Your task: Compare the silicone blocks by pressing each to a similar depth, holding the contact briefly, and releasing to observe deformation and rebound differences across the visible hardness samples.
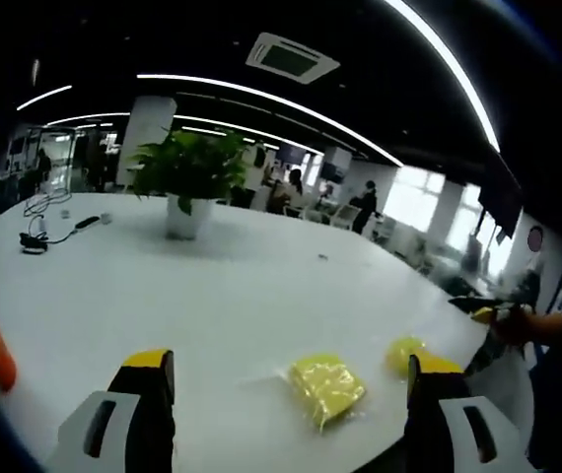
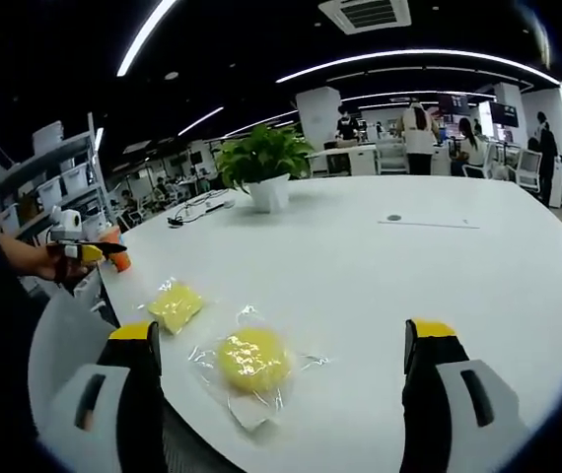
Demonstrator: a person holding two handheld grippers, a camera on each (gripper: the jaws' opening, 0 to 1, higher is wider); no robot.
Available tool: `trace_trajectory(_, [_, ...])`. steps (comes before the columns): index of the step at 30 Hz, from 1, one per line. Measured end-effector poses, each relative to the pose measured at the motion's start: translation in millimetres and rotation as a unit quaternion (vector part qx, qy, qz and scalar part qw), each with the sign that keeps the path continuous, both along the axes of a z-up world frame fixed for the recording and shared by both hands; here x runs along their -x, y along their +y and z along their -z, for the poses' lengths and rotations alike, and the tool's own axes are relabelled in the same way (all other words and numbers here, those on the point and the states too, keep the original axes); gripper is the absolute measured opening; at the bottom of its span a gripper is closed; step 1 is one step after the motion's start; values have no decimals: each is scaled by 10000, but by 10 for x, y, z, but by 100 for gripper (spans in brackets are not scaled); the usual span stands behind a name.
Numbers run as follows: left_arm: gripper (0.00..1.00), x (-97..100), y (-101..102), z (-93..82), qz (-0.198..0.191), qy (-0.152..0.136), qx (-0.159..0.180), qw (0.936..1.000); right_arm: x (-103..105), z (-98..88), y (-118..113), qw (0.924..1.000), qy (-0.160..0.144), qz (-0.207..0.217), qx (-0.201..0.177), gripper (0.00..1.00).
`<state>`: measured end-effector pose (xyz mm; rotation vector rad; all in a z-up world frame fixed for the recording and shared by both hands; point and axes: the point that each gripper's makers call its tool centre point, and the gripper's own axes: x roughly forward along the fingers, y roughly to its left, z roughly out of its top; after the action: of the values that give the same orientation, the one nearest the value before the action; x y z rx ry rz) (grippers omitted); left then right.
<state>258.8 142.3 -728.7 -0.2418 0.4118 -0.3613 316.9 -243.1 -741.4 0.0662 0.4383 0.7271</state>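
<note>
Both claws hang released above the white counter [image 2: 439, 266], jaws spread wide and holding nothing. In the right gripper view, the round yellow block [image 2: 251, 360] in clear wrap lies between the right claw [image 2: 286, 360] jaws toward 7 o'clock, with the square yellow block [image 2: 175, 305] at 10 o'clock from it. In the left gripper view, the square yellow block [image 1: 327, 386] sits between the left claw [image 1: 291, 389] jaws, with a potted plant [image 1: 188, 182] at 11 o'clock.

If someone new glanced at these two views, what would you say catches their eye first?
Probably the two yellow blocks in clear wrappers near the white table's edge: a square block and a round block, both lying untouched. Next, the potted plant standing farther back on the table. The left gripper and right gripper hover with jaws wide open, holding nothing.
</note>
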Motion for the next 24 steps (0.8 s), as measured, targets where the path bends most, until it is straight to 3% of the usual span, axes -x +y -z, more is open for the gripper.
trace_trajectory(8, [100,37,0,108,-9,125,-6,9999,5,11,-18,10000,19,35,24,96])
trace_trajectory(24, [100,-30,-72,143,57,229,167,9996,56,45,-20,9999,122,81,47,96])
